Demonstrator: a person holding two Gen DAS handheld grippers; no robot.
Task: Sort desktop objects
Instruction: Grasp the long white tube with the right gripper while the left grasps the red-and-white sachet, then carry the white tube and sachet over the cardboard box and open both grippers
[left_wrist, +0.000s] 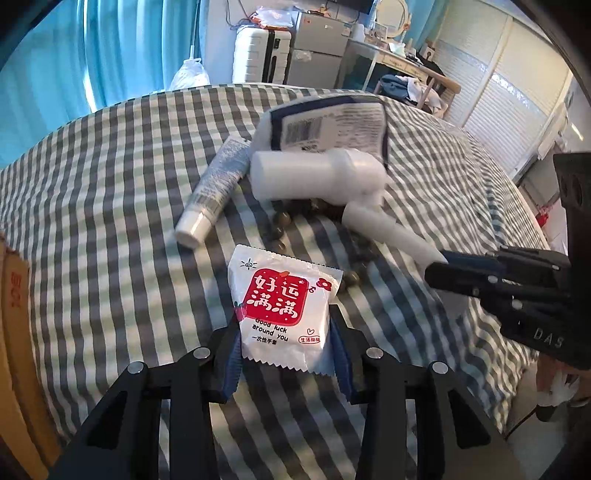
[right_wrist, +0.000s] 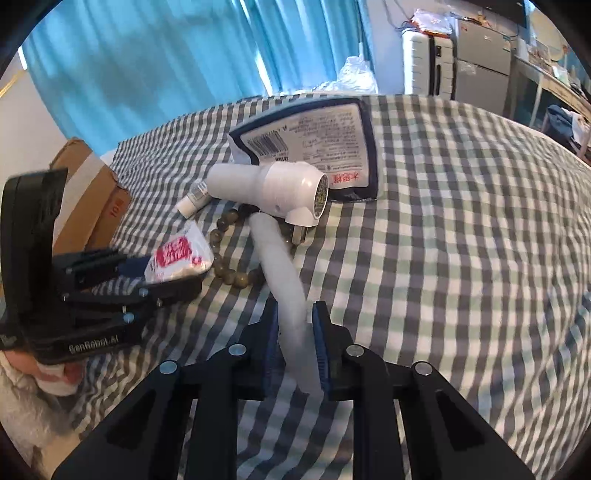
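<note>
White plastic filled both our grips. Our left gripper (left_wrist: 286, 354) pinched the near end of a white sachet (left_wrist: 282, 310) with red print, held just above the checked cloth (left_wrist: 110, 221). Our right gripper (right_wrist: 295, 354) clamped the handle of a white hair dryer (right_wrist: 273, 192), whose body rested by a navy-edged packet (right_wrist: 314, 147). A bead bracelet (right_wrist: 229, 254) lay under the dryer, a white tube (left_wrist: 214, 192) just beside it, and a cardboard box (right_wrist: 92, 195) stood at the cloth's edge.
</note>
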